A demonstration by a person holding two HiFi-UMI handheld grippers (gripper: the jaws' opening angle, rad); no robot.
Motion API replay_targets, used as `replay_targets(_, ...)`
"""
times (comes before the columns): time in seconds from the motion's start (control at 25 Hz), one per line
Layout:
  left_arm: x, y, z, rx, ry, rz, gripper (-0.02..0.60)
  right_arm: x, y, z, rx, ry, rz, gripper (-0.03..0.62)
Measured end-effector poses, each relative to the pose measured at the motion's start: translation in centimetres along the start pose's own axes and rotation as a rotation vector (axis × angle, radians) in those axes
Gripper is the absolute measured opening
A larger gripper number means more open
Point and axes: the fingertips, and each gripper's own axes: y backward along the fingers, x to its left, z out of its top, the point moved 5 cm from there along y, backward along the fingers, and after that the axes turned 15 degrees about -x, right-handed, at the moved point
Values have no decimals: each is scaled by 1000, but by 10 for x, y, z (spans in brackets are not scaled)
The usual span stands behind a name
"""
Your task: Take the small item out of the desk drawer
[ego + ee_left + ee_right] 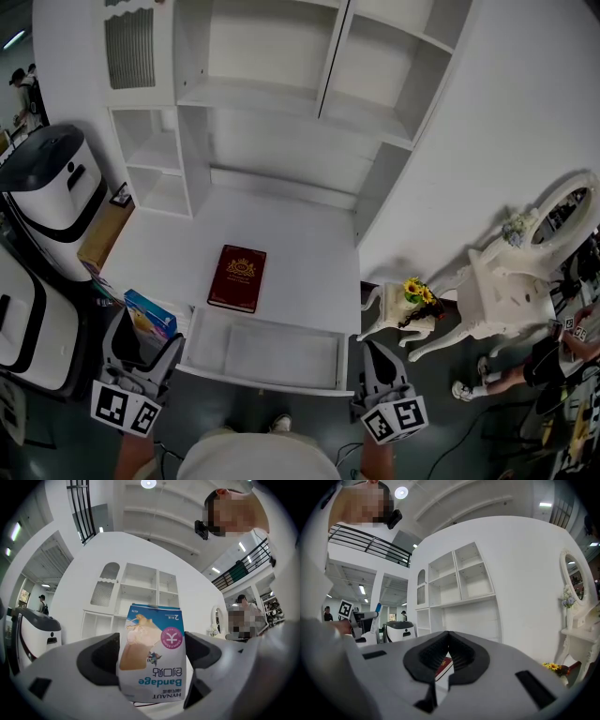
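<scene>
**Left gripper** [141,336]: positioned at the near left, beside the near left corner of the desk [300,248]. The fingers [101,660] are pinching the bandage box [152,660], one dark pad on each side face. In the left gripper view the box stands upright between the pads with its print upside down.

**Bandage box** [150,315]: held clear of the drawer [267,375], just to its left, in the left gripper.

**Right gripper** [380,364]: positioned at the near right, just beside the right end of the drawer front. In the right gripper view the right gripper [448,648] has its fingers pressed together at the tips, with nothing between them.

**Drawer**: pulled out toward the near side; its white floor is exposed.

**Desk surface**: a dark red book [237,277] lies flat, just beyond the drawer and left of centre. The same book [443,666] shows below the closed fingertips in the right gripper view.

**Surroundings**: open white shelves [281,94] rise at the far side of the desk. A small white side table [389,319] carrying sunflowers [417,291] stands to the right of the desk.
</scene>
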Motion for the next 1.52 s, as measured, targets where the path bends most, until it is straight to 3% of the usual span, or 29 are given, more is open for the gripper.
replay_targets(1.52,1,17,8,-20,40,-21,437,29,19,1,13,33,-6,9)
